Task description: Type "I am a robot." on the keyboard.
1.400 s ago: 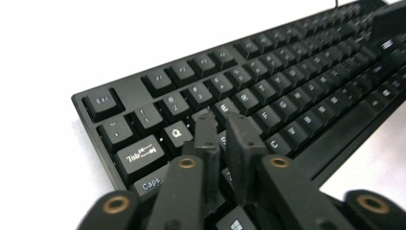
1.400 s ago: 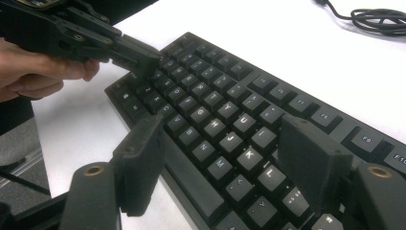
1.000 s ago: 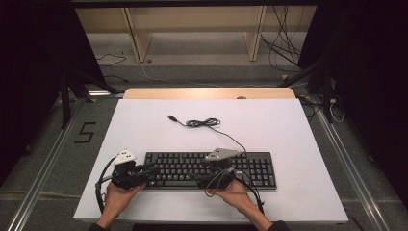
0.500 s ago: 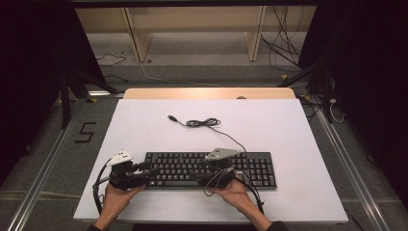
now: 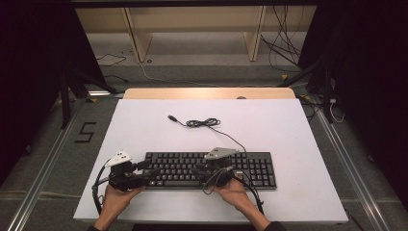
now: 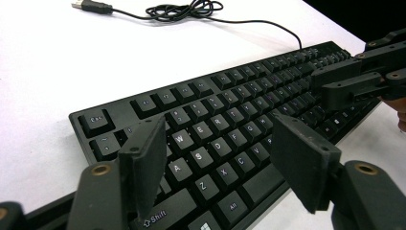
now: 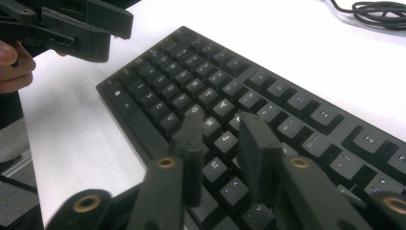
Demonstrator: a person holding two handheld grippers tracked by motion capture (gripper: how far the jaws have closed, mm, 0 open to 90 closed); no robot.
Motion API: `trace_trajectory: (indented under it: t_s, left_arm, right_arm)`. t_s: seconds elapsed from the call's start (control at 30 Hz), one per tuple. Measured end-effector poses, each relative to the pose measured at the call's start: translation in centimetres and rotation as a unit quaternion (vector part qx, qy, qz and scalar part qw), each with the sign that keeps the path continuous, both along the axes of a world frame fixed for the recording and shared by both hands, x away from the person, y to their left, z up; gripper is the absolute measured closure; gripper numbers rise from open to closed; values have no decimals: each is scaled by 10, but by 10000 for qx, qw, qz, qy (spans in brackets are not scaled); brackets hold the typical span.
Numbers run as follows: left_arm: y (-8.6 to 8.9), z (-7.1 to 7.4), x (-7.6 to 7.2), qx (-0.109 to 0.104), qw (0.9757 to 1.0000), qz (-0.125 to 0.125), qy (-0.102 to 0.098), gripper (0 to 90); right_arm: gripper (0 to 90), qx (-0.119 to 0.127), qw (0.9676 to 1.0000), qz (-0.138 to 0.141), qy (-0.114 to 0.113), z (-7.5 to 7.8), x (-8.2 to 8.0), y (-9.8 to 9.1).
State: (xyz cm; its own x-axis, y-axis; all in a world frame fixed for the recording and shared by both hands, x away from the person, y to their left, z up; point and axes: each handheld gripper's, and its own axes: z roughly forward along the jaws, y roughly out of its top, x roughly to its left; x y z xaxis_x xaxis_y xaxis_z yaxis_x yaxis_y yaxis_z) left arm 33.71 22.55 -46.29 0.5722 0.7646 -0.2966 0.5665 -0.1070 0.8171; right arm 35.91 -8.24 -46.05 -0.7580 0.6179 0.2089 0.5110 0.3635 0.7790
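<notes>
Now we are hovering the left tongs [image 6: 225,163] over the left end of the keyboard [image 5: 211,168], which is lying near the counter's [image 5: 288,125] front edge; their jaws have just been opening and are grasping nothing. Over its middle keys, our right tongs [image 7: 222,143] have been narrowing, nothing between them. Next we are likely pressing keys, calling for aimed tips. Behind, the cable [image 5: 204,123] is lying coiled, well clear.

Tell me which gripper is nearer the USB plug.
Right, narrowly. The right gripper sits over the keyboard's middle, almost straight below the USB plug; the left gripper is at the keyboard's left end, farther off.
</notes>
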Motion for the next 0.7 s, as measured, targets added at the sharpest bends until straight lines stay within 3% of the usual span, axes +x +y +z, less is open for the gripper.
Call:
trace_trajectory:
  t_s: [0.3, 0.7]
  left_arm:
    - [0, 1, -1, -45, 10000, -9, -40, 341]
    - [-1, 2, -2, -49, 10000, -30, -60, 330]
  right_arm:
    - [839, -86, 9999, 26, 67, -4, 2, 3]
    - [875, -208, 9997, 100, 103, -8, 2, 9]
